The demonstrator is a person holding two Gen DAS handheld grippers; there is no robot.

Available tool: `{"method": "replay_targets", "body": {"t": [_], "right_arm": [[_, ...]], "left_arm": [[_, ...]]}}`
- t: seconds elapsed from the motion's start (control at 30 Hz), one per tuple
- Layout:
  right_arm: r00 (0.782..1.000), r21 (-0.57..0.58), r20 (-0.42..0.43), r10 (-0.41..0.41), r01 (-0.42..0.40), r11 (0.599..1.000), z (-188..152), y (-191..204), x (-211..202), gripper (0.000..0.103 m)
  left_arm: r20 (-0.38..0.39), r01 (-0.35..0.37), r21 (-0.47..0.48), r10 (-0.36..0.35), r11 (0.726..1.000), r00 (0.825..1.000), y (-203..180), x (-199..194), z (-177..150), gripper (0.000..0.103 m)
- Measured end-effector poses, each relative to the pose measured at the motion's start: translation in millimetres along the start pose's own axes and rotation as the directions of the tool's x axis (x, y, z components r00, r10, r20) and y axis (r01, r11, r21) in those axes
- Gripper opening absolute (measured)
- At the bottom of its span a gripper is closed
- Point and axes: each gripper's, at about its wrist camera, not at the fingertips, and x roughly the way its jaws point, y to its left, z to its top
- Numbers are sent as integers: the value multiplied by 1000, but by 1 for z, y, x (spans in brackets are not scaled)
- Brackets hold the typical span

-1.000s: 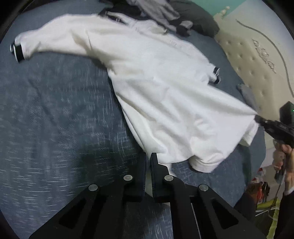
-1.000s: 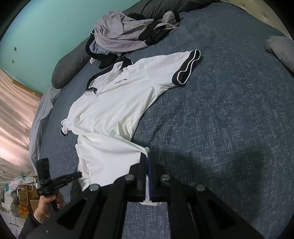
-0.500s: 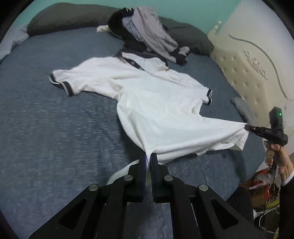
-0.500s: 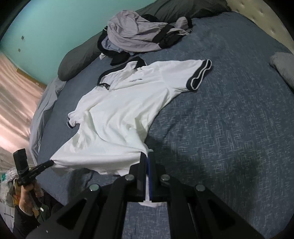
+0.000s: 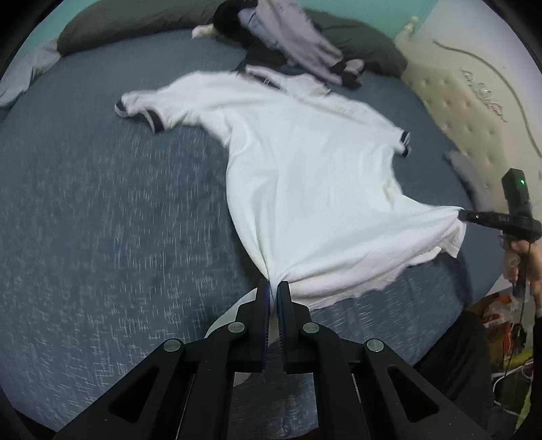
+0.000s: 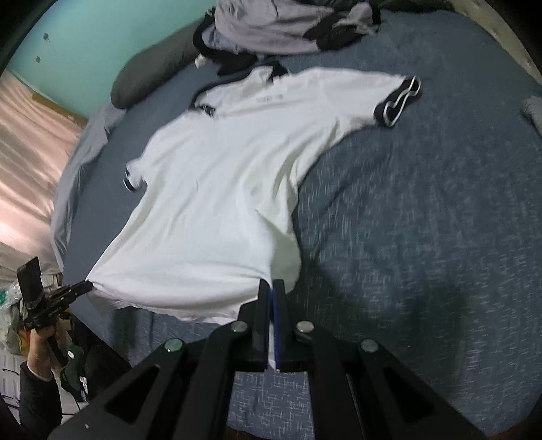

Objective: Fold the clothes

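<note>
Left gripper (image 5: 273,287): jaws pinched together on one bottom corner of the white shirt (image 5: 315,189), cloth bunched at the tips. Right gripper (image 6: 272,286): same, clamped on the other bottom corner; in the left view it shows at 3 o'clock with the hem pulled to a point at its tips. Hem is stretched between the two and lifted off the bed (image 5: 101,220); the rest of the shirt lies flat at 12 o'clock from both grippers, collar at the far end.

Counts: 1 white shirt, 2 short sleeves with dark cuffs, spread to either side. 1 heap of grey and black clothes (image 6: 281,27) past the collar, touching or just beside it. 2 dark pillows (image 5: 135,23) along the far edge. 1 small grey cloth (image 6: 533,111) at 2 o'clock in the right view, apart from the shirt.

Around: padded cream headboard (image 5: 474,111) at 2 o'clock in the left view, teal wall (image 6: 95,40), bags and cables on the floor. Nothing lies on the shirt.
</note>
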Motion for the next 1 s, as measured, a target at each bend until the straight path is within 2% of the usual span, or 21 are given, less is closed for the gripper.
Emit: {"method": "replay_targets", "body": {"t": [0.17,0.47,0.5,0.6,0.63,0.67,0.77,1.0], "right_arm": [[999,32,-31,-27,28,999,-7,-14,25,1],[1000,80,13,-12,11,997,-11,-32,30,3],[1000,71,15,-9,8,997,-11,-32,29,3],[1000,26,14,-20,20,999,-12,-30,21,13],[1000,22,14,-22,21,1000,-13,-31,18,23],[1000,21,14,-22,22,1000,-14,-33,15,28],[1000,41,11,-10,9,999,-20,-42,10,29],[999,49,-41,-15,17,999,-39,-54,15,29]], "left_arm": [[-52,3,-36,-5,999,999,13,26,-2,5],[-66,12,-86,-18,996,998,20,49,2,7],[-65,14,-84,-20,996,998,20,49,3,9],[-68,21,-83,-27,996,997,24,42,4,31],[-66,22,-86,-28,996,997,26,39,4,39],[-59,20,-91,-26,996,998,29,36,5,42],[-50,26,-112,-32,993,998,41,27,3,45],[-110,40,-118,-53,992,993,54,25,-16,51]]}}
